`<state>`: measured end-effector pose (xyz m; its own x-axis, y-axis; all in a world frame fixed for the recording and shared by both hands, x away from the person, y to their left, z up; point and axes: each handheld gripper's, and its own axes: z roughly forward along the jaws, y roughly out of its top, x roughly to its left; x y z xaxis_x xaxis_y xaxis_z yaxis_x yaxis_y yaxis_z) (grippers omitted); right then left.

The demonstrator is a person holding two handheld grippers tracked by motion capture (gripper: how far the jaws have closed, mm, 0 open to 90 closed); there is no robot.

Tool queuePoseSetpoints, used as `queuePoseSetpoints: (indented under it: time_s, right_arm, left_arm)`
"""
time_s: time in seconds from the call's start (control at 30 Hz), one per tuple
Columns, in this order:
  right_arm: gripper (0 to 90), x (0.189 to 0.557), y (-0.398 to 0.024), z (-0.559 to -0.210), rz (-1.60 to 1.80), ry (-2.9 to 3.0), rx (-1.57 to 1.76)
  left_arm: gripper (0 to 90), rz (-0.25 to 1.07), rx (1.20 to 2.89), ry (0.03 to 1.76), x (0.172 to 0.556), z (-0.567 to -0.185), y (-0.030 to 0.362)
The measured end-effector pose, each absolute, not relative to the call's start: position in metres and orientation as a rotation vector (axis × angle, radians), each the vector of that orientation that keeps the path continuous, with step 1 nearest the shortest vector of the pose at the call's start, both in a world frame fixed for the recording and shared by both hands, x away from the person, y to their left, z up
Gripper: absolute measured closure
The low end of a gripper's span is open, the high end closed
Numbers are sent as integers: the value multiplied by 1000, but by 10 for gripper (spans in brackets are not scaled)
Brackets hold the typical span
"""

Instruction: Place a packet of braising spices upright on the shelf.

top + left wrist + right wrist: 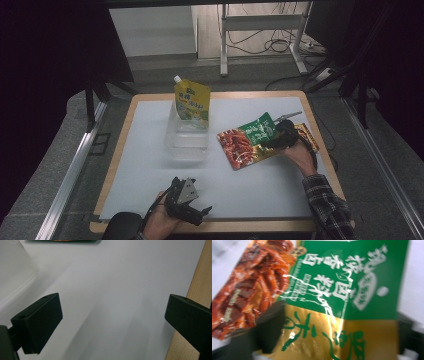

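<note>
Right of centre in the high view, the right gripper (280,134) has its jaws around the green-and-gold packet (260,131) overlapping the red snack packet (235,146), so squeeze firmly before lifting toward the clear box (187,142); the left gripper (192,207) idles open.

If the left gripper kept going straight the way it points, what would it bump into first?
Probably nothing soon: the left gripper has open jaws with bare white table cover between and ahead. Farther on, the dark edge of a snack packet lies in line; the clear container sits off to one side.
</note>
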<state>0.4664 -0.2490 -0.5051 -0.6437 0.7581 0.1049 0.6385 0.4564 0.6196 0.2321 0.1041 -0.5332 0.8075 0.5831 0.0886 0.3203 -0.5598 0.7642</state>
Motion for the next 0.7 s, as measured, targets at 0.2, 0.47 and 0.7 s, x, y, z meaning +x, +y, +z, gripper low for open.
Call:
queuePoseSetpoints:
  time_s: [0.2,0.47,0.7]
  right_arm:
    - [720,464,-245,-503,841,2479,1172]
    - [884,463,-248,-500,840,2451,1213]
    - [884,461,-252,-486,917,2432,1223]
  left_arm:
    - [12,429,2208,657,232,-533,104]
    - [13,432,2212,653,232,-533,104]
    - [14,434,2212,652,232,-533,104]
